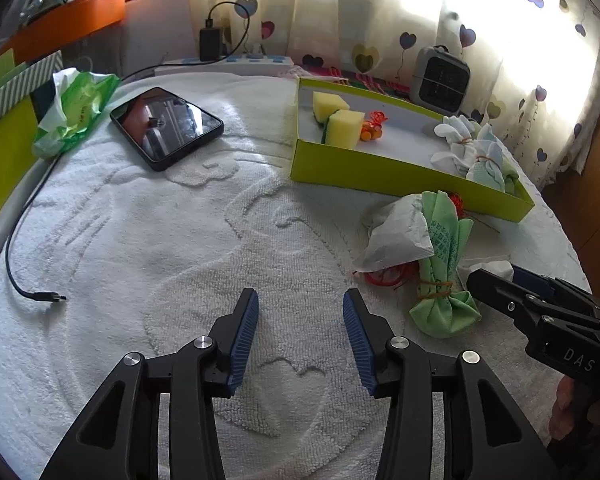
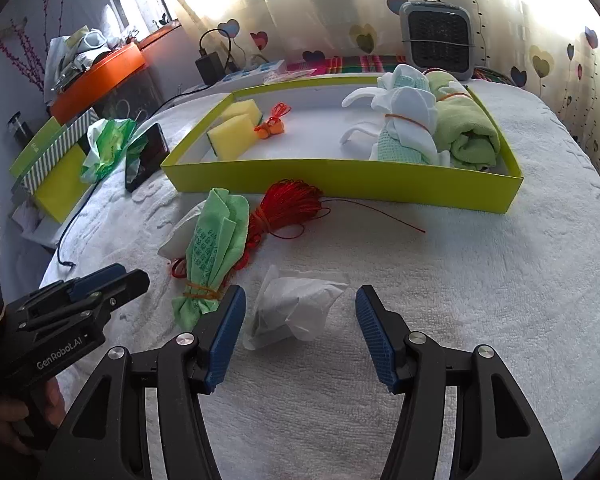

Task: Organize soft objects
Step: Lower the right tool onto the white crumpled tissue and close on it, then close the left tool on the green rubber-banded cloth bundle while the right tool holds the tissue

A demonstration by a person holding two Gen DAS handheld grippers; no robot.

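Soft objects lie on a white towel (image 2: 440,280). Right gripper (image 2: 300,320): fingers spread, nothing clamped; a crumpled white tissue (image 2: 292,308) lies between the tips, nearer the left pad, contact not discernible. Left gripper (image 1: 300,320): fingers apart over bare towel, holding nothing. At 10 o'clock from the right gripper lies a green cloth bundle (image 2: 214,248) tied with a band, touching a red cord coil (image 2: 288,208). At 12 o'clock stands a lime-green box (image 2: 340,180) holding yellow sponges (image 2: 236,128) and rolled cloths (image 2: 412,128). A phone (image 1: 166,126) lies at 11 o'clock in the left view.
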